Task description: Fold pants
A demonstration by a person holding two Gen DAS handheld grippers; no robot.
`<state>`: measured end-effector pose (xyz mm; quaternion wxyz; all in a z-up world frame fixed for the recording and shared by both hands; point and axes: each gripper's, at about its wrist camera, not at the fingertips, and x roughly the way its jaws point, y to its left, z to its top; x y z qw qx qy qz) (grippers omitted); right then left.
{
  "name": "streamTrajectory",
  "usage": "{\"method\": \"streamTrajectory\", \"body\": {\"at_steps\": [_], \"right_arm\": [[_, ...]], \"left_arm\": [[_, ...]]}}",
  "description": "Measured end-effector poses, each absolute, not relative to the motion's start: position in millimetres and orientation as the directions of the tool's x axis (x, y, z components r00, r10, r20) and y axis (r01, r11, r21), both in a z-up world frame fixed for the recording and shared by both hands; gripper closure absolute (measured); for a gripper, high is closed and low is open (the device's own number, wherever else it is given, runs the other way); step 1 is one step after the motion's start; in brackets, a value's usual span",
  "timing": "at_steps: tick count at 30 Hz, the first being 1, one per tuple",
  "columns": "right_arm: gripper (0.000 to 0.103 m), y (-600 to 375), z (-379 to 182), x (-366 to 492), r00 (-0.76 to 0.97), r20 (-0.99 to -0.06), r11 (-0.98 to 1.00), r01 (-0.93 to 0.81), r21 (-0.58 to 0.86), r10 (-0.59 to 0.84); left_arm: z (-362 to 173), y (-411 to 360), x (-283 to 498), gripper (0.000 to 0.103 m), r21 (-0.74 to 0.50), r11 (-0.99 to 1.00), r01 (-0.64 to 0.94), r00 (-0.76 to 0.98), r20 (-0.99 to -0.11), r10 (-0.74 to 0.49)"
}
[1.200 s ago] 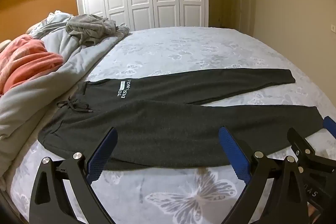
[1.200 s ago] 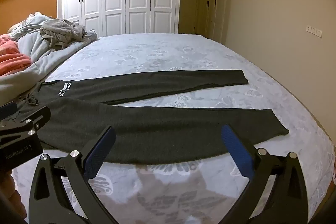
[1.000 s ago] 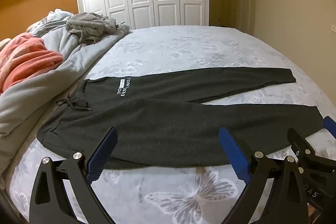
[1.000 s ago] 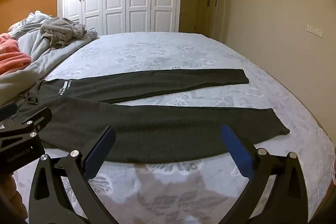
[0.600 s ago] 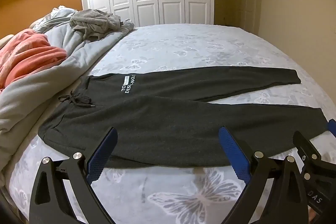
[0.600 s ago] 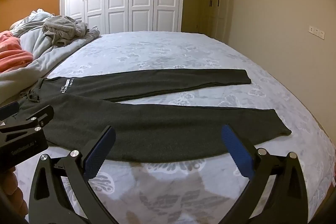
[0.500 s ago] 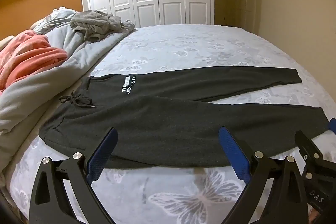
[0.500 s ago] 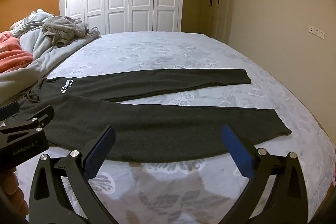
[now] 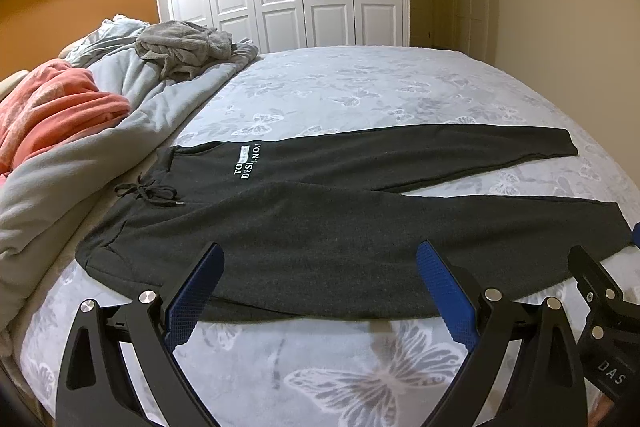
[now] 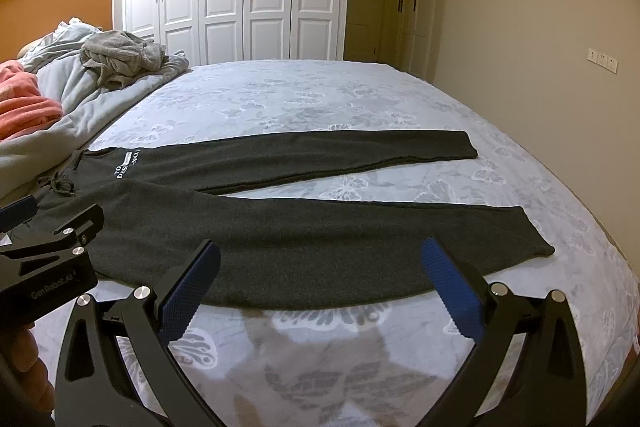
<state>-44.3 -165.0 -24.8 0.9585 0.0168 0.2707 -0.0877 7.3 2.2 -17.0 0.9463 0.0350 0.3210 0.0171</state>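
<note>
Since a second ago: my cameras have edged back slightly; pants point(image 9: 340, 227) unmoved, flat on bed point(image 9: 360, 87), legs splayed. My left gripper point(image 9: 318, 287) and right gripper point(image 10: 320, 285): jaws wide, empty.

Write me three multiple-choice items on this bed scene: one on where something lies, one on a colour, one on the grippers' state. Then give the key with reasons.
1. Where does the crumpled grey garment lie?
A. on the pants' cuffs
B. on the pale duvet at the bed's left side
C. on the floor

2. What colour are the pants?
A. dark charcoal
B. orange
C. white

3. How are the left gripper and right gripper?
A. both clamped on cloth
B. one open, one shut
C. both open, holding nothing

Key: B, it sits atop the heaped duvet; A, the cloth is dark grey with white lettering; C, each gripper's blue pads stand wide apart, empty.
</note>
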Motion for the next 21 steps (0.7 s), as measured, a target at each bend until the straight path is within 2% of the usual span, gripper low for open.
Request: {"method": "streamTrajectory", "body": {"at_steps": [21], "right_arm": [[0.005, -168.1, -23.9, -42.7, 0.839, -0.521, 0.984, 0.176, -0.013, -0.157]], "left_arm": [[-19.7, 1.2, 7.8, 0.008, 0.081, 0.997, -0.012, 0.791, -0.608, 0.059]]}}
